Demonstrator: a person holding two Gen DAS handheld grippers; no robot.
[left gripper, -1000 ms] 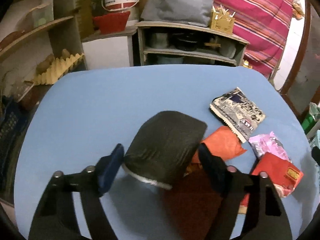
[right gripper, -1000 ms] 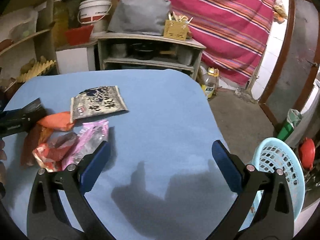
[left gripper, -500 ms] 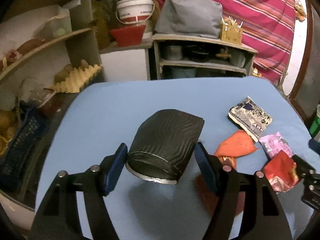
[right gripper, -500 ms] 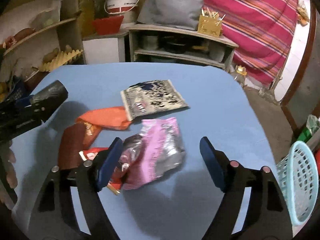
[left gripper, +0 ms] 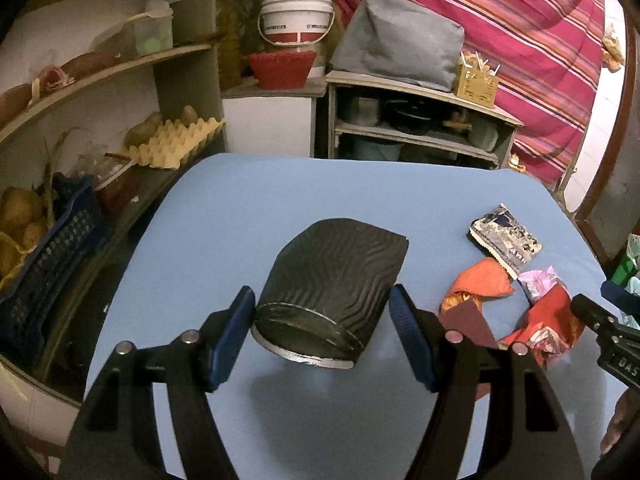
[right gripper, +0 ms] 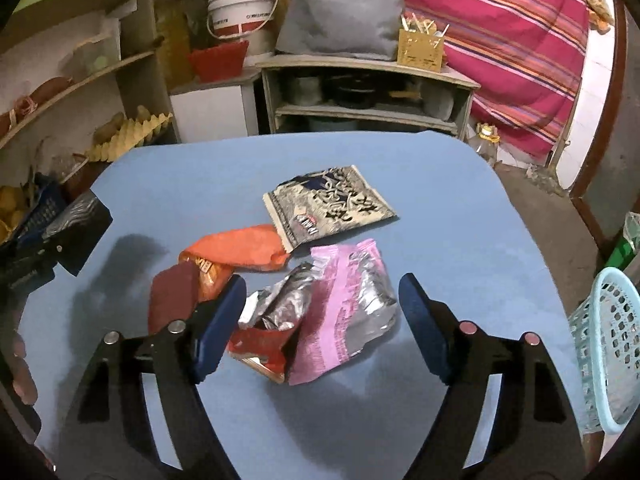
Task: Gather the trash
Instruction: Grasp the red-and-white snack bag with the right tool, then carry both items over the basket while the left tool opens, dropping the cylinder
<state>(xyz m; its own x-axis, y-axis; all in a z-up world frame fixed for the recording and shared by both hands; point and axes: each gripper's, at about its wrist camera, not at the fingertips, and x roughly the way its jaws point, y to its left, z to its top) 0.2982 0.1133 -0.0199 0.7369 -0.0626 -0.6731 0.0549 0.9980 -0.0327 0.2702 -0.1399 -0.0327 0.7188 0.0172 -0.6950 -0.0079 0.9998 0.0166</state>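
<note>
1. Right wrist view: the right gripper (right gripper: 322, 322) is now parked right over the pile of wrappers in the middle of the frame, jaws wide apart with nothing in them. A second ago it was over bare blue table (right gripper: 440, 208) with the pile off at the left edge, so it has swung across to the trash.

2. The pink wrapper (right gripper: 344, 312) sits between the two fingers, overlapping a red wrapper (right gripper: 260, 346) at its lower left. The orange wrapper (right gripper: 236, 248) and the black-and-white packet (right gripper: 328, 204) lie just above, toward frame center.

3. Left wrist view: the left gripper (left gripper: 322, 332) has a black cup (left gripper: 332, 288) between its fingers, lifted off the table with its shadow below. The left pad touches it; there's a sliver of gap on the right, so I can't tell if it's truly clamped. A second ago the cup covered part of the pile; now the pile is off at the right of the frame, so the cup has shifted left and away from it.

4. My read: the pink wrapper looks like the next grab.

5. The light blue basket (right gripper: 600, 360) at the right edge of the right wrist view is probably where the trash goes.
</note>
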